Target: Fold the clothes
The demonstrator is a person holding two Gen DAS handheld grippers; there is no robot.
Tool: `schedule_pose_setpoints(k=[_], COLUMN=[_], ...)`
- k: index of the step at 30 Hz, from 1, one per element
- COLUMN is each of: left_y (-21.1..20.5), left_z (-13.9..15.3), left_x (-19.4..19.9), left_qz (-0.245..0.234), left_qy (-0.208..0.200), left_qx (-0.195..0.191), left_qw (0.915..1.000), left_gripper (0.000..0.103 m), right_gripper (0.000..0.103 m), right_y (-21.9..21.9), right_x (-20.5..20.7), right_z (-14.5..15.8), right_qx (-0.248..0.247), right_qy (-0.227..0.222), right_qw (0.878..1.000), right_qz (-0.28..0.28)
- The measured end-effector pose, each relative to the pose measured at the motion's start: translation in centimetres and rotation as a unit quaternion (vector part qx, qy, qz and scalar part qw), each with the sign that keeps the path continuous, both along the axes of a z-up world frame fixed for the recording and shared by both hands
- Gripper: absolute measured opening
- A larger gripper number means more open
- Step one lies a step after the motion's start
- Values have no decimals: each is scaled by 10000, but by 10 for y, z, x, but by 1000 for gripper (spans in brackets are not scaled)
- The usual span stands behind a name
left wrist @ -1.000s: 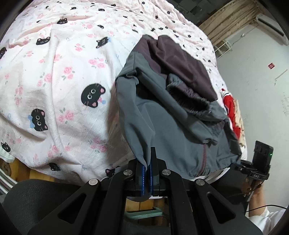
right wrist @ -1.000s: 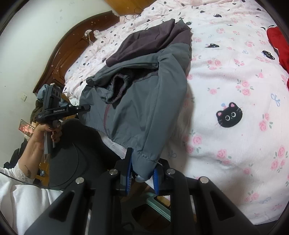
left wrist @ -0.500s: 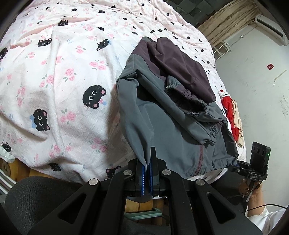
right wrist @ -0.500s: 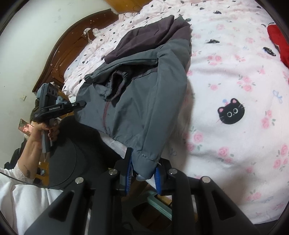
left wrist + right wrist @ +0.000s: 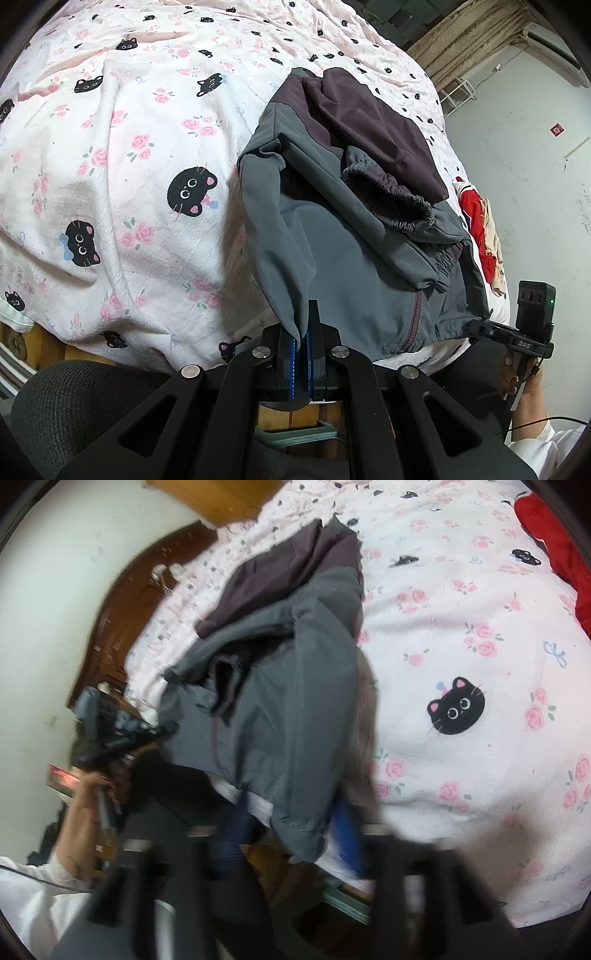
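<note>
I see a bed (image 5: pixel 110 177) filling most of both views, covered by a pale pink sheet printed with roses and black cat faces, with a white wall behind and a dark wooden headboard (image 5: pixel 122 627) at the far left of my right view. Across the bed's near edge lies the grey jacket with dark purple shoulder panels (image 5: pixel 351 229), its elastic cuffs bunched on top and its hem hanging toward me. A red garment (image 5: pixel 550 535) sits well apart from it, farther along the sheet. My left gripper (image 5: pixel 301 350) has its fingers pressed together on one hem corner of the jacket. My right gripper (image 5: pixel 295 830) is blurred; its blue-padded fingers are closing, the other hem corner between them, but I cannot tell whether they press on it.
</note>
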State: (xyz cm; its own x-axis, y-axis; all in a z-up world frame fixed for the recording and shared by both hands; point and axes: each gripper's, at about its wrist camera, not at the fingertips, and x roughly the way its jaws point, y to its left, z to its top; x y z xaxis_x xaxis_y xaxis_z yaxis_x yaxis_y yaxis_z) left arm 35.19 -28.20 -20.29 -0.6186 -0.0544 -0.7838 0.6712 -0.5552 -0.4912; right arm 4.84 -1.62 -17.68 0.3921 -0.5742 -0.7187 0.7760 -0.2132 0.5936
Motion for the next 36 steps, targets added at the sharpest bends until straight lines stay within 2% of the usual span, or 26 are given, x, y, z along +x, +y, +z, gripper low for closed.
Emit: schedule_pose_setpoints(k=[3,10,18,23,27,31,36], left_y=[0,3,-5,-30,-57,-88,-131], left_z=[0,14,53,63,66,75,64], left_x=[0,6,27,27,18,-3,-39], left_qz=[-6,-51,60,271,581,766,1021], left_qy=[-33,253,1073,1546,1865,1863,1772], left_qx=[7,-66,91,400,765,782,1162], left_qw=[10000,9996,9942,9868,9778,9764,9719], left_gripper=[2,1,1,1,1,1,2], right_gripper=[11,9,8,8,8,8,8], right_y=[-2,0,0,-7,-21,-46,-88], right_x=[-1,-5,-18,-39,-64,-90,-118], right_z=[-5,12,58,75,82,90,90], right_qx=[53,-290,-1110,-1461,-1667,-1793,-1690], right_qy=[-21,-350,-1093,-1430,-1653,-1721,-1753], right_qw=[9999,9989,9877,9789,9717,9670,9657], right_qz=[-128,-63,133,29,-268,-562,-902])
